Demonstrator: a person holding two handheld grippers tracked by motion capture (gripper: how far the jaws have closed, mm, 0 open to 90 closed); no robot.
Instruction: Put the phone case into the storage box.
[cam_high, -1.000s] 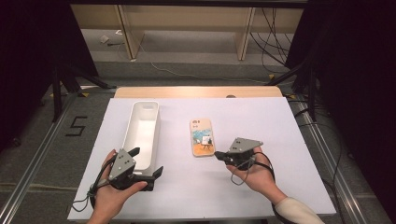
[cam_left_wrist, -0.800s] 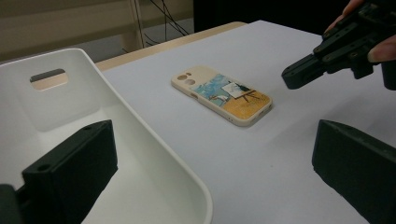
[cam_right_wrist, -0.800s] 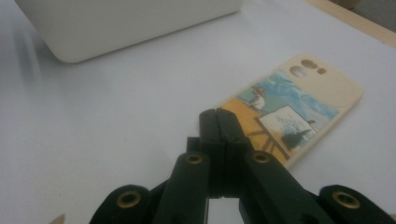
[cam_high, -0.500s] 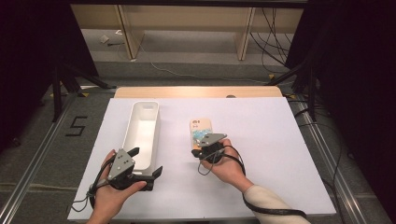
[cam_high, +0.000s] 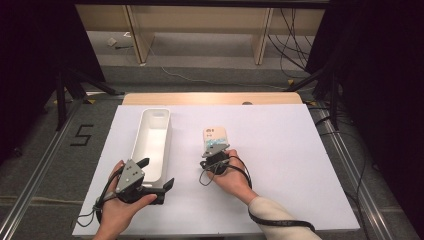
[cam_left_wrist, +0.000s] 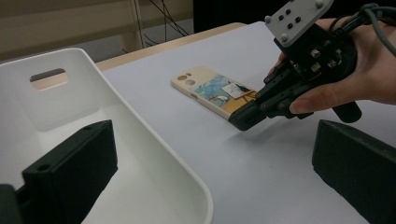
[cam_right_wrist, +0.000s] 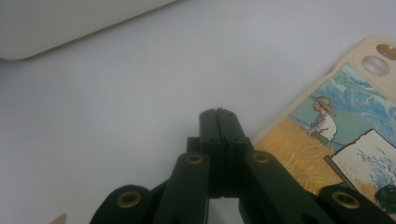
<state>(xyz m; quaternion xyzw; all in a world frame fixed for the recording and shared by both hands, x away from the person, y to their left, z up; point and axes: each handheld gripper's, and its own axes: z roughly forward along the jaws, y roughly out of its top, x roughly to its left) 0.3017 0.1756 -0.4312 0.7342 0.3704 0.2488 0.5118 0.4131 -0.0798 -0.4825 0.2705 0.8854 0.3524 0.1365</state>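
A cream phone case printed with a painting lies flat on the white table, camera holes at its far end. My right gripper is shut with nothing between its jaws. Its tip sits low over the table at the near left corner of the phone case; I cannot tell whether it touches. From the left gripper view, the right gripper meets the case at its near end. My left gripper is open and straddles the near right wall of a long white bin.
The bin is empty, with a handle slot in its far wall, and part of it lies beyond the right gripper. The table's wooden far edge borders a floor with cables. Bare white surface extends to the right of the case.
The right gripper has moved left and down, from right of the phone case to its near end. The left gripper has stayed put.
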